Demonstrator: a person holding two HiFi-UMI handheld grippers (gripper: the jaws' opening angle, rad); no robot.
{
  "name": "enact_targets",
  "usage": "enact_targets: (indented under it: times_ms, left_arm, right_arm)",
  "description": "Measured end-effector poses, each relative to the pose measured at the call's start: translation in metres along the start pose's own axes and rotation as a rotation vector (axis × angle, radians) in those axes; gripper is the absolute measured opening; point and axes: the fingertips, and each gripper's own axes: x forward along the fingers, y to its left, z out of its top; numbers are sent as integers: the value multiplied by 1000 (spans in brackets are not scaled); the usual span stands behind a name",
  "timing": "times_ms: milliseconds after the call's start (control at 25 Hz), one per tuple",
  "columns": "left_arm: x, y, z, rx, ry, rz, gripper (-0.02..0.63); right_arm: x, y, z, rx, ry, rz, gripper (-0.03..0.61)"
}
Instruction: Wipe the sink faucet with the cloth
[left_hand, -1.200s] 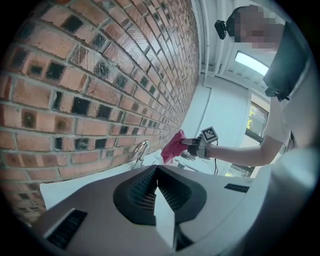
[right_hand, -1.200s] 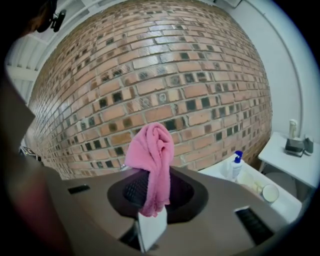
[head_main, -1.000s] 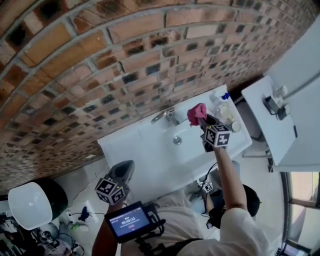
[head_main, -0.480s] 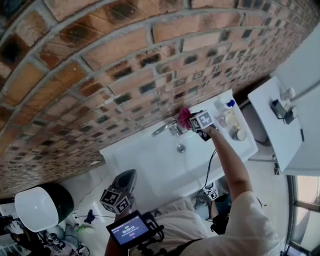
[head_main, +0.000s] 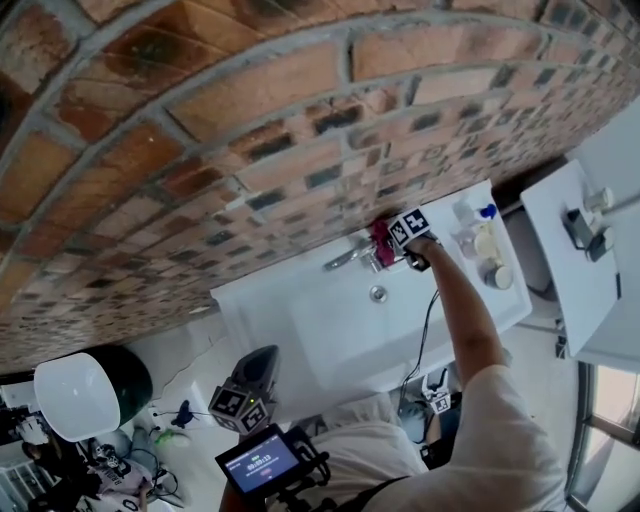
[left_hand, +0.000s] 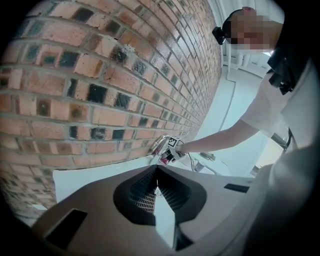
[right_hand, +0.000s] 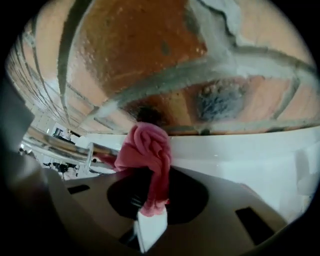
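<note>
Right gripper (head_main: 398, 240) is out over the far rim of the sink (head_main: 300, 330), right arm stretched across the basin, marker cube facing up. Its jaws are clamped on the pink cloth (head_main: 380, 238). In the right gripper view the cloth (right_hand: 147, 155) is pinched at its lower end between the jaws (right_hand: 150, 220), and the rest bunches up ahead of them in a twisted wad.

The wad sits against the right, base end of the chrome faucet (head_main: 350, 258), close under the brick wall (head_main: 250, 120). In the right gripper view one fold reaches left onto the faucet (right_hand: 75, 150) body and looks to be touching it. The faucet spout points left along the far rim, and the drain (head_main: 378, 294) lies just near of it in the basin.

Left gripper (head_main: 255, 368) is nowhere near the work, held low on the near side of the sink by the person's body. Its own view shows the jaws (left_hand: 156, 185) pressed together with nothing between them, looking across at the faucet (left_hand: 159, 145) and the other gripper.

A few bottles (head_main: 478, 240) stand at the right end of the sink top, near the right gripper but apart from it. A small screen (head_main: 262, 462) is mounted at the person's chest.
</note>
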Motion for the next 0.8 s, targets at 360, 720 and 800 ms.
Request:
enact_targets:
  times_ms: [360, 720, 800]
  left_arm:
    - [-6, 11, -9, -20, 5, 35, -14]
    - [-9, 4, -4, -1, -15, 2, -14]
    - [-13, 4, -7, -3, -17, 5, -14]
  right_arm:
    - [13, -2, -1, -30, 74, 85, 80]
    - [-18, 38, 7, -215, 0, 149, 67]
    - [-29, 46, 9, -277, -18, 151, 67]
